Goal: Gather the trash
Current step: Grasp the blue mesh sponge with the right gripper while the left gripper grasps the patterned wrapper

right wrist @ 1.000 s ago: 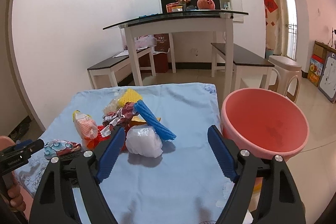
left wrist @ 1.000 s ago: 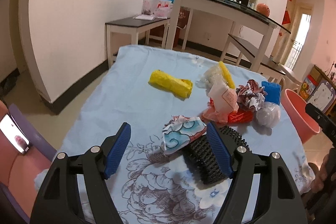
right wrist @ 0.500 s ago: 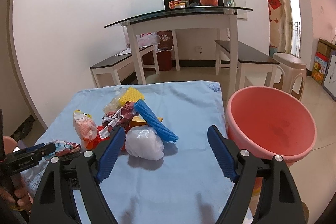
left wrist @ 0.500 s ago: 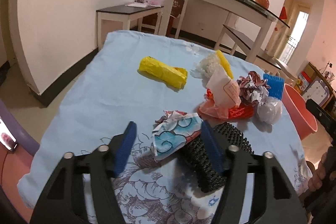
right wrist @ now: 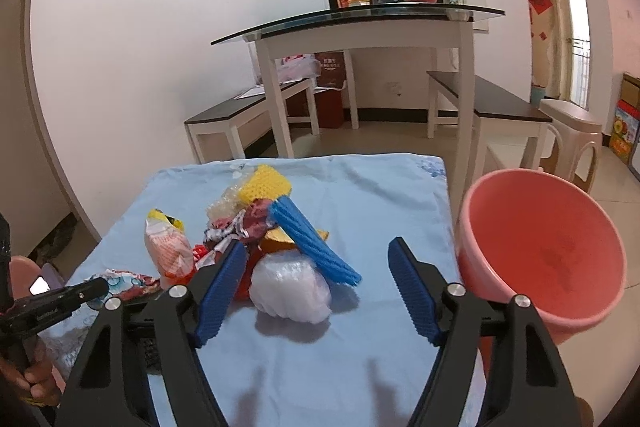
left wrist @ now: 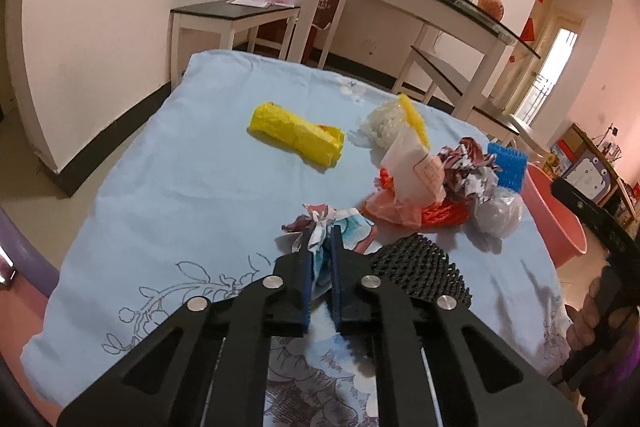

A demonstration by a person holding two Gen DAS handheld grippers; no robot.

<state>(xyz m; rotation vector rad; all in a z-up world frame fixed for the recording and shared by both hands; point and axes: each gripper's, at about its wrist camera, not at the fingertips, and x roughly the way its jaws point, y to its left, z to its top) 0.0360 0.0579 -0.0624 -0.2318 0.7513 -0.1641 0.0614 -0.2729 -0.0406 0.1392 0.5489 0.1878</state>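
Left gripper [left wrist: 321, 241] clamps what looks like crumpled printed paper [left wrist: 340, 227]

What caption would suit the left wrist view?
Left gripper shut on crumpled printed paper on the blue cloth, trash pile beyond.

The left gripper [left wrist: 320, 259] points downward, its jaws clamped tight on a crumpled wrapper [left wrist: 326, 227]; the right gripper [right wrist: 316, 291] tilts gently downward, its jaws wide and closing, pressing on nothing
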